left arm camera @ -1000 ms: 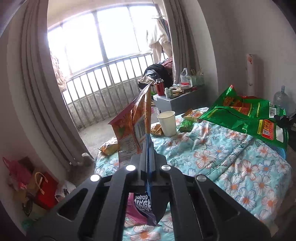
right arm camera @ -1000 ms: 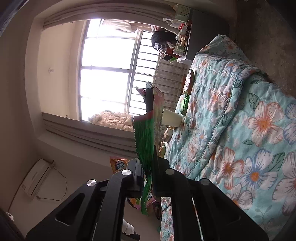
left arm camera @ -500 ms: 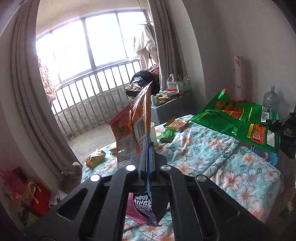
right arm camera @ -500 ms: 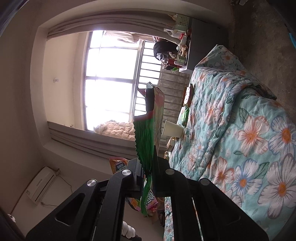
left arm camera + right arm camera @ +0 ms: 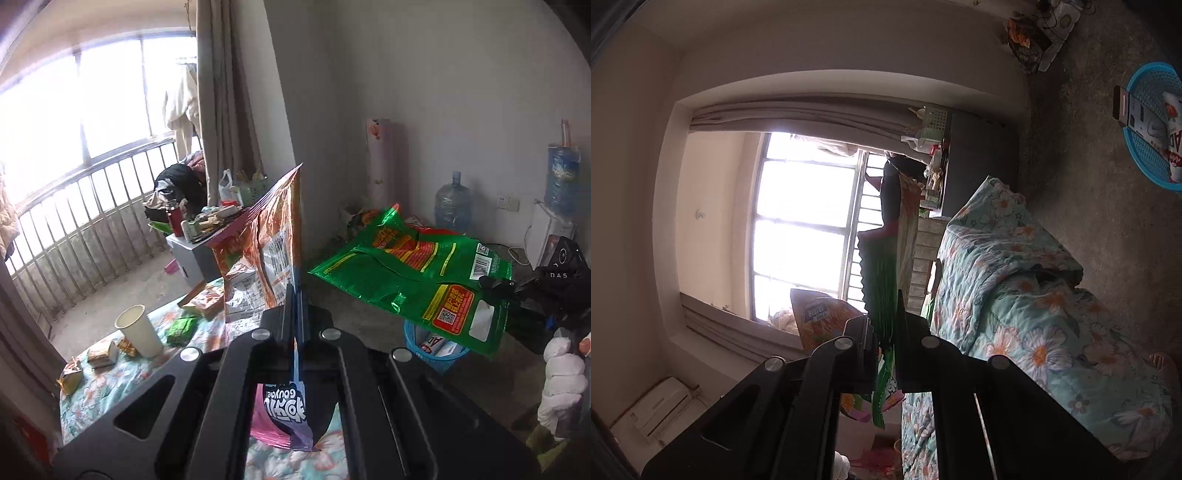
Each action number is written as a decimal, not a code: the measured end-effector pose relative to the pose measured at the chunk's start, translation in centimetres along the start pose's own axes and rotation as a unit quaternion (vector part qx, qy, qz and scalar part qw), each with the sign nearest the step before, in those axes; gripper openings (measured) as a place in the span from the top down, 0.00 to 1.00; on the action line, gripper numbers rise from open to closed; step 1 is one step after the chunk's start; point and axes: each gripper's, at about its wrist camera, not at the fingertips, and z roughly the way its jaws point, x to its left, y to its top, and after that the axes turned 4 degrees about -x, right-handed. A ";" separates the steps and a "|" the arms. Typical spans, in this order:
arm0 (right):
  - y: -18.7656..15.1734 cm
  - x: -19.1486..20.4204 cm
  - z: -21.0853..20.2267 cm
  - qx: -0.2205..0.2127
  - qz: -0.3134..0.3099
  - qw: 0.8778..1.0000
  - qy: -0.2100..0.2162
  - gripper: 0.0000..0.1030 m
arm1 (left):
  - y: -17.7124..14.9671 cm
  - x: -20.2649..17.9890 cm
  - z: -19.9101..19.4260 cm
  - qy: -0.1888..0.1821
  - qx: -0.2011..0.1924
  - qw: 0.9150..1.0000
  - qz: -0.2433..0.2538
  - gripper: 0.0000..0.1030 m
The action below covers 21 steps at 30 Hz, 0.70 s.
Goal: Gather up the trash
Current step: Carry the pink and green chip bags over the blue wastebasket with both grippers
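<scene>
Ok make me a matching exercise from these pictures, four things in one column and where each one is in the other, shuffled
Things:
1. orange snack bag
2. green snack bag
3. paper cup
4. blue basket

Places:
A. on the floor
B. standing on the floral quilt
C. held in the left gripper
D. held in the right gripper

Pairs: 1-C, 2-D, 3-B, 4-A

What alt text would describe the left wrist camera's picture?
The left gripper clamps an orange foil snack bag upright, while a green foil snack bag hangs over a blue plastic basket; a white paper cup stands on the floral quilt.
</scene>
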 end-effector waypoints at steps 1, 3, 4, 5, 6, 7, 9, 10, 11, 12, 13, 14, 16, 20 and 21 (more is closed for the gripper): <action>0.9 -0.4 -1.1 -0.017 -0.003 1.000 -0.010 0.93 | 0.4 -1.3 1.2 -0.019 0.002 1.000 0.002 1.00; 2.8 -1.2 -3.4 -0.056 -0.008 0.998 -0.034 0.93 | 1.2 -4.0 3.9 -0.061 0.009 0.998 0.000 1.00; 3.7 -1.6 -4.6 -0.077 -0.014 0.996 -0.053 0.93 | 1.6 -5.2 5.3 -0.084 0.016 0.996 -0.005 1.00; 4.6 -2.0 -5.9 -0.099 -0.021 0.992 -0.078 0.93 | 1.9 -6.3 6.6 -0.104 0.022 0.994 -0.012 1.00; 5.3 -2.5 -7.0 -0.121 -0.026 0.987 -0.104 0.93 | 2.1 -7.4 7.9 -0.123 0.027 0.992 -0.016 1.00; 6.0 -3.1 -8.0 -0.140 -0.029 0.981 -0.128 0.93 | 2.2 -8.5 9.2 -0.140 0.033 0.989 -0.020 1.00; 7.2 -4.7 -9.6 -0.173 -0.024 0.969 -0.173 0.93 | 2.1 -10.4 11.7 -0.168 0.044 0.984 -0.027 1.00; 7.7 -5.5 -10.1 -0.185 -0.021 0.963 -0.192 0.93 | 1.9 -11.1 12.8 -0.179 0.049 0.982 -0.029 1.00; 8.2 -6.4 -10.5 -0.196 -0.018 0.958 -0.210 0.93 | 1.7 -11.8 13.9 -0.186 0.056 0.980 -0.030 1.00; 8.6 -7.4 -10.7 -0.205 -0.015 0.952 -0.229 0.93 | 1.4 -12.4 14.9 -0.193 0.064 0.979 -0.031 1.00; 9.2 -8.4 -10.6 -0.210 -0.013 0.946 -0.246 0.93 | 1.1 -12.9 16.0 -0.200 0.073 0.977 -0.033 1.00; 9.8 -9.6 -10.2 -0.208 -0.009 0.943 -0.260 0.93 | 0.8 -13.4 16.9 -0.204 0.081 0.975 -0.034 1.00; 11.0 -11.9 -9.4 -0.211 0.004 0.934 -0.289 0.93 | 0.3 -14.2 18.6 -0.206 0.093 0.974 -0.032 1.00; 13.0 -16.6 -6.9 -0.219 0.034 0.921 -0.321 0.93 | -0.6 -14.7 21.0 -0.206 0.110 0.972 -0.030 1.00; 13.5 -17.8 -6.0 -0.215 0.037 0.917 -0.332 0.93 | -0.7 -15.0 21.6 -0.206 0.114 0.972 -0.029 1.00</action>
